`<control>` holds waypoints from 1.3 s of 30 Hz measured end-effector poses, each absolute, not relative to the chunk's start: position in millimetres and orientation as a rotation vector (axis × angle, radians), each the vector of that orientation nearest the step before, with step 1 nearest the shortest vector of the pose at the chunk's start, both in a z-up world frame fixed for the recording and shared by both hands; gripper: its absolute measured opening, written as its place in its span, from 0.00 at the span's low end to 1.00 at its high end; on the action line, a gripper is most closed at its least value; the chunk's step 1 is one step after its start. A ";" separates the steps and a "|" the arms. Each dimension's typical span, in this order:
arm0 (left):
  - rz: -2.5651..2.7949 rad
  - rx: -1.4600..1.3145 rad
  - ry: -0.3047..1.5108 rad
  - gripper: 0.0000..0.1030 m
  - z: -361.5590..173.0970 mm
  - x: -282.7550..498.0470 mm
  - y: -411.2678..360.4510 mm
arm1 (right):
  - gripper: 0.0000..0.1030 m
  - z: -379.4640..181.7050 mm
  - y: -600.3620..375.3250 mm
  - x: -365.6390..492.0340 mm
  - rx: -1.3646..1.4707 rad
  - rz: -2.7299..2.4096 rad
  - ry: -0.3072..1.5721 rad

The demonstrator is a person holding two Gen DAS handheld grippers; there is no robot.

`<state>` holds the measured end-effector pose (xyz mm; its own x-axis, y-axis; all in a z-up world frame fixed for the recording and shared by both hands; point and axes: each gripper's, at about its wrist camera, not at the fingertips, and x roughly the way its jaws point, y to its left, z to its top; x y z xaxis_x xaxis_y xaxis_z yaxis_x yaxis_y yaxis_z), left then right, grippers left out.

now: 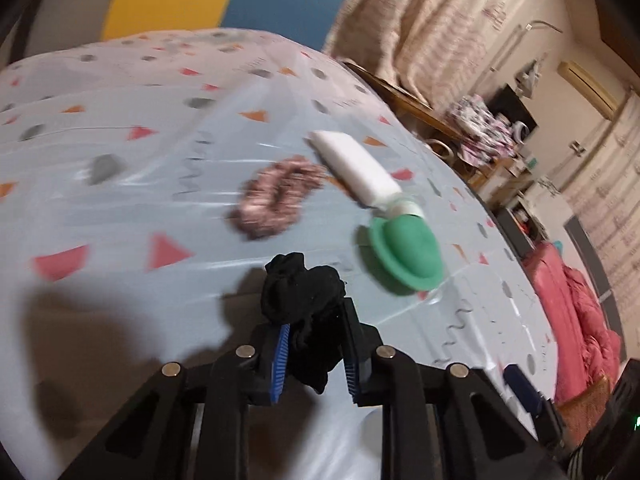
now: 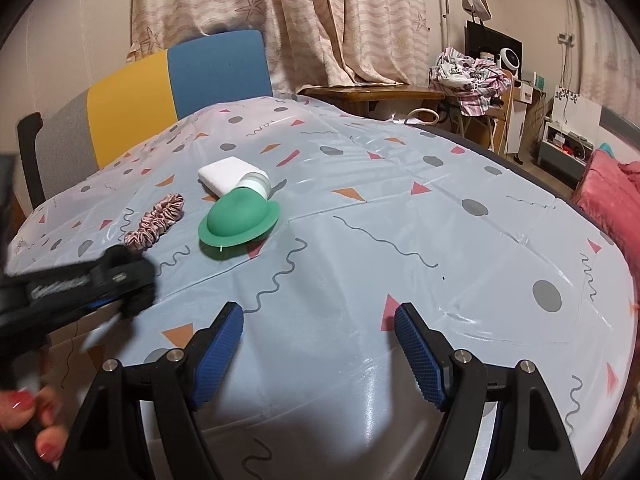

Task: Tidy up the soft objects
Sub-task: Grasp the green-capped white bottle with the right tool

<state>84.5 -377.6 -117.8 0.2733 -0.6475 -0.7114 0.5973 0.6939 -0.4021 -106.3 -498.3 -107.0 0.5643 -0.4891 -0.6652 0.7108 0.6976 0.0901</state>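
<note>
A crumpled black sock (image 1: 306,304) sits bunched between the blue pads of my left gripper (image 1: 314,332), which is shut on it near the table's edge. Beyond it on the patterned tablecloth (image 1: 120,200) lie a pink scrunchie (image 1: 276,196), a white sponge block (image 1: 352,160) and a green hat-shaped soft piece (image 1: 406,254). In the right wrist view my right gripper (image 2: 319,320) stands open over bare cloth with nothing between its fingers. The left gripper (image 2: 132,284) shows at the left there, near the scrunchie (image 2: 156,220), the green piece (image 2: 238,218) and the sponge (image 2: 228,174).
A yellow, blue and grey chair (image 2: 160,92) stands behind the table. Curtains (image 2: 320,12) hang at the back, beside a wooden side table (image 2: 372,92) and a pile of clothes (image 2: 468,76). A pink quilt (image 2: 612,196) lies at the right. A hand (image 2: 32,432) holds the left tool.
</note>
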 end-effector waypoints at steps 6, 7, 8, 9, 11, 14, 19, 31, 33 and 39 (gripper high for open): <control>-0.841 -0.114 0.994 0.22 -124.1 82.3 -349.2 | 0.76 -107.3 -498.2 -103.7 0.359 -0.735 0.670; -0.846 -0.109 0.993 0.22 -124.3 80.5 -349.8 | 0.77 -107.2 -497.9 -103.1 0.358 -0.731 0.675; -0.851 -0.107 0.993 0.22 -124.5 79.3 -348.7 | 0.77 -106.9 -498.0 -101.8 0.359 -0.725 0.682; -0.855 -0.110 0.993 0.22 -124.8 78.5 -348.5 | 0.77 -106.2 -499.1 -99.7 0.365 -0.707 0.698; -0.865 -0.130 0.995 0.22 -126.0 78.8 -343.8 | 0.77 -102.3 -499.8 -96.8 0.376 -0.671 0.704; -0.868 -0.153 0.998 0.22 -127.7 78.7 -338.1 | 0.77 -86.9 -505.2 -81.3 0.396 -0.615 0.708; -0.875 -0.173 1.002 0.22 -129.1 79.5 -336.4 | 0.86 -61.2 -517.2 -28.4 0.326 -0.583 0.718; -0.892 -0.208 1.003 0.22 -132.8 81.6 -332.4 | 0.79 -106.9 -549.0 39.1 0.322 -0.572 0.828; -0.894 -0.214 1.004 0.22 -133.4 81.7 -331.8 | 0.74 -111.0 -546.9 44.8 0.313 -0.553 0.847; -0.897 -0.220 1.005 0.22 -133.7 81.6 -331.1 | 0.60 -116.6 -548.5 50.4 0.322 -0.552 0.859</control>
